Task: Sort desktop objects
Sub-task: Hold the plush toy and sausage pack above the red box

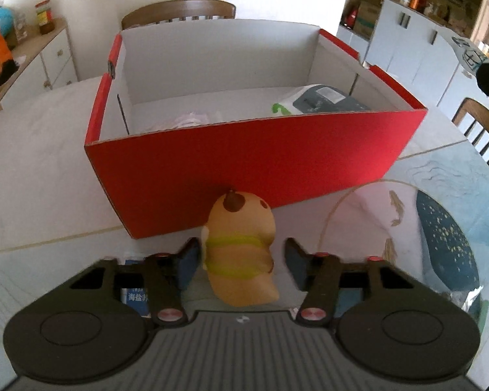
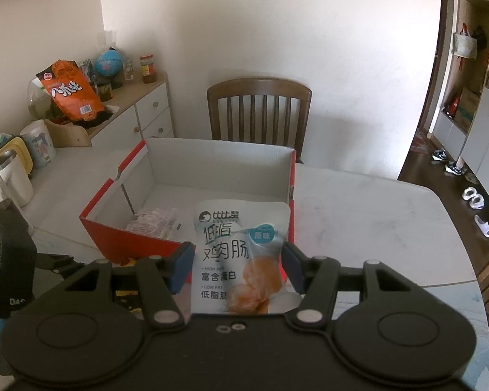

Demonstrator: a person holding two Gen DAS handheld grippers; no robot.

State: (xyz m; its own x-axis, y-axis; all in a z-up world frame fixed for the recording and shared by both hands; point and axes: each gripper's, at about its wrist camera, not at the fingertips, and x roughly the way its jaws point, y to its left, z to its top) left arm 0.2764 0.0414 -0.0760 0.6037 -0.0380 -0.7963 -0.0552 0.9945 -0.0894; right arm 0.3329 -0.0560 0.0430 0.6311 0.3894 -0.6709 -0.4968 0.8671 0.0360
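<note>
Left wrist view: a tan bear-like toy with yellow-green bands sits between the fingers of the left gripper; the left pad touches its side, the right pad stands clear, so the jaws are apart and not clamped. Just beyond the toy rises the near wall of the red box, which blocks the way forward; inside it, at the right, lies a grey and white packet, and at the left something pale and crinkled, too blurred to name. A blue packet shows under the gripper's left linkage; a wooden chair stands past the box.

Right wrist view: the right gripper has a white sausage pouch between its fingers, held above the box's near right corner; whether both pads press it I cannot tell, though the jaws look spread wide. Far left, a sideboard carries an orange snack bag and a globe.
</note>
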